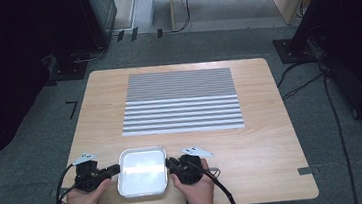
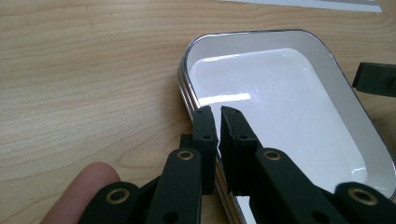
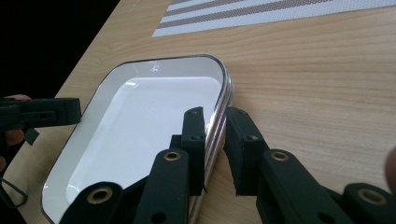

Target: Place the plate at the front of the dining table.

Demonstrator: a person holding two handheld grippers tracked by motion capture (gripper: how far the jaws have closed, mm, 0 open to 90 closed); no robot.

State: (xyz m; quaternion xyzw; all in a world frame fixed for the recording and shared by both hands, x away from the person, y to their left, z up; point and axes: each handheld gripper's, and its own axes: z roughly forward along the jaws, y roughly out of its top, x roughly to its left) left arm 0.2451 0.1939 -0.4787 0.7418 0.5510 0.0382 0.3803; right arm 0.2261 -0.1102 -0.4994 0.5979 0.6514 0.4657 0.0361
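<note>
A white rectangular tray (image 1: 143,172) with a metal rim lies empty near the table's front edge, between my two grippers. My left gripper (image 1: 117,171) holds the tray's left rim; in the left gripper view its jaws (image 2: 218,114) are pressed together over the rim of the tray (image 2: 280,93), one inside and one outside. My right gripper (image 1: 170,164) straddles the right rim. In the right gripper view (image 3: 215,114) its inner jaw lies against the wall of the tray (image 3: 140,116), while the outer jaw stands a little off the rim, with wood showing between.
A grey-and-white striped mat (image 1: 181,101) lies across the middle and far part of the wooden table (image 1: 273,138). Bare wood runs on both sides of the tray. Cables trail from both grippers over the table's front edge. Dark stands and cables sit on the floor around the table.
</note>
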